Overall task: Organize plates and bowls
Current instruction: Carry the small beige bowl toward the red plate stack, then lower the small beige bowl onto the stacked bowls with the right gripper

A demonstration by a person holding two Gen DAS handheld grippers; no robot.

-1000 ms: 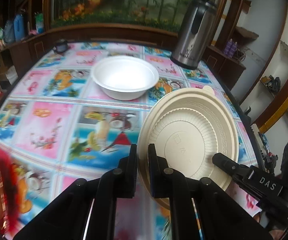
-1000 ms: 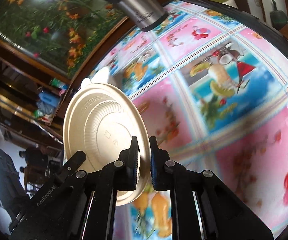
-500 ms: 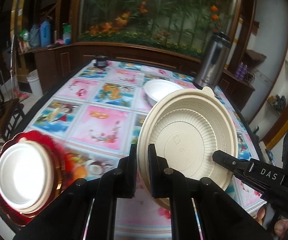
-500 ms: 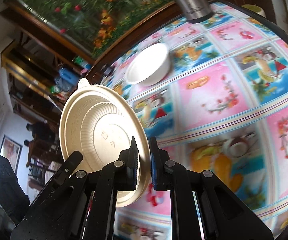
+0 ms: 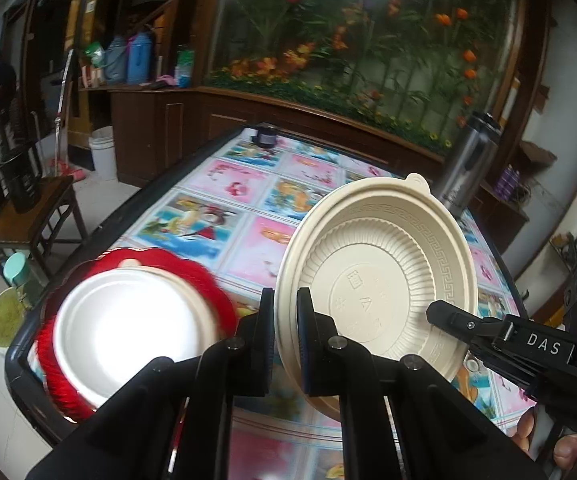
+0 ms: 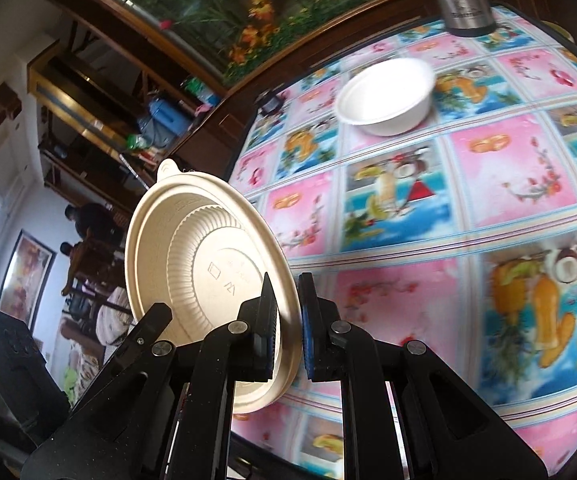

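Aloft between both hands, a cream plastic bowl (image 5: 376, 280) is riding tilted on edge above the patterned surface (image 5: 248, 216), the left claw (image 5: 285, 320) closing on its rim at about 7 o'clock while the right claw (image 6: 287, 316) is pinching the opposite rim. Judging by the layout, the stack to aim for is sitting at 9 o'clock of the left claw, a white plate (image 5: 128, 332) resting on a red dish (image 5: 208, 280) near the surface's corner, nearer the left hand. Another white bowl (image 6: 384, 96) is waiting at 1 o'clock in the right view.
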